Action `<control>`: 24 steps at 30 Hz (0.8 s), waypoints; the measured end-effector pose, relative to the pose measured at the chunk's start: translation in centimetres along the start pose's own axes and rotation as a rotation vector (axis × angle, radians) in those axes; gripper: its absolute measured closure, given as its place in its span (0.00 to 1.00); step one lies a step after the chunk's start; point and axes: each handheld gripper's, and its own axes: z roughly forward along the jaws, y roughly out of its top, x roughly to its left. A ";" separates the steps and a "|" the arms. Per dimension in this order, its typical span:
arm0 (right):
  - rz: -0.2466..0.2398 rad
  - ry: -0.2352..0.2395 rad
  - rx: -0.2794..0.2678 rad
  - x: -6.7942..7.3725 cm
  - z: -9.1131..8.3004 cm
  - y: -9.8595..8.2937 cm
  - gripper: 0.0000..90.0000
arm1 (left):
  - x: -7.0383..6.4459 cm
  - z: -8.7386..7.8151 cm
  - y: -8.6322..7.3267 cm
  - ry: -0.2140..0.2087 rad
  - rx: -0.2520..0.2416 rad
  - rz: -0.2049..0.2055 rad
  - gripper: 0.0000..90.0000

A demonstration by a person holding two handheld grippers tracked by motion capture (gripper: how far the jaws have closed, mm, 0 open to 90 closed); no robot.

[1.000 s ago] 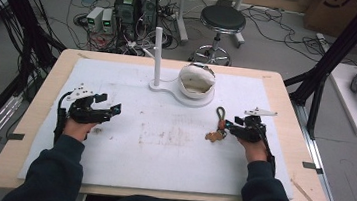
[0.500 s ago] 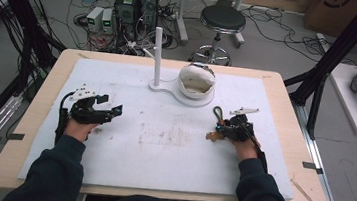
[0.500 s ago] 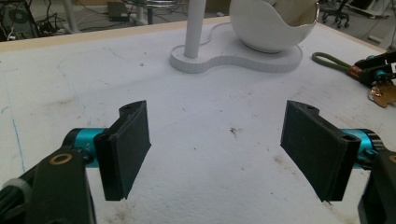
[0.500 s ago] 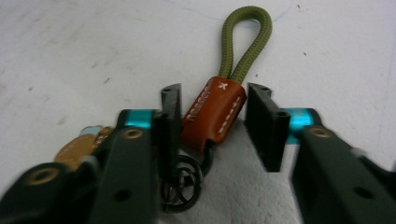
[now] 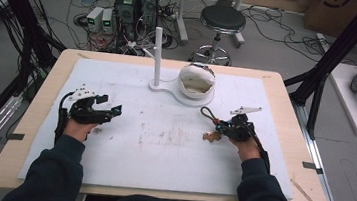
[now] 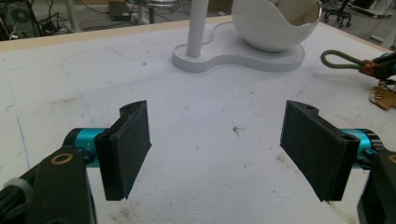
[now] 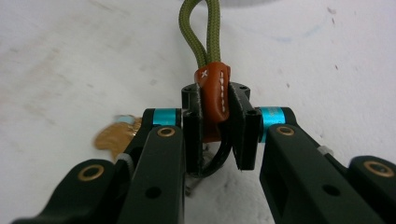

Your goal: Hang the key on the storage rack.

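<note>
My right tool [image 5: 222, 129] is clamped on the keychain [image 7: 213, 88]: in the right gripper view the jaws press the brown stitched leather tab from both sides, and the olive cord loop [image 7: 200, 32] stands out ahead of them toward the top of the frame. I take that grip on the tab, not the cord, to keep the loop free and open so that it could go over something. A gold charm [image 7: 114, 134] lies on the white mat [image 5: 161, 149] at the lower left of that view, just beside the jaw, so the keychain seems low, with its tail touching or nearly touching the surface; I cannot tell which.

In the high view the keychain sits right of centre, with the loop [image 5: 207, 113] pointing up and left toward the white stand [image 5: 158, 53] and the bowl [image 5: 196, 80] on its shared base at upper centre. The stand's upright post looks like the likely hanging place, and the loop is well short of it.

My left tool [image 5: 110, 111] rests at the left of the frame, jaws spread wide with nothing between them. The left gripper view shows bare mat between its pads [image 6: 128, 144], with the post and bowl in the upper half. I judge that it waits there clear of the path.
</note>
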 end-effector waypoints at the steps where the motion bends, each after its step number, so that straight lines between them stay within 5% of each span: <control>1: -0.004 0.015 -0.018 0.2 -0.3 0.1 0.87 | 0.1 -0.1 0.0 0.006 -0.002 0.000 0.27; 6: -0.024 0.060 -0.095 0.9 -1.1 0.4 0.87 | 0.4 -0.3 0.0 0.016 -0.014 -0.009 0.27; 8: -0.024 0.095 -0.184 1.3 -1.8 1.1 0.87 | 0.5 -0.4 -0.1 0.019 -0.014 -0.006 0.27; 14: -0.074 0.096 -0.281 2.8 -2.3 3.0 0.87 | 0.6 -0.7 -0.1 0.021 -0.029 -0.007 0.27; 24: -0.108 0.106 -0.367 4.7 -1.4 7.6 0.87 | 0.7 -0.7 -0.1 0.018 -0.031 -0.008 0.27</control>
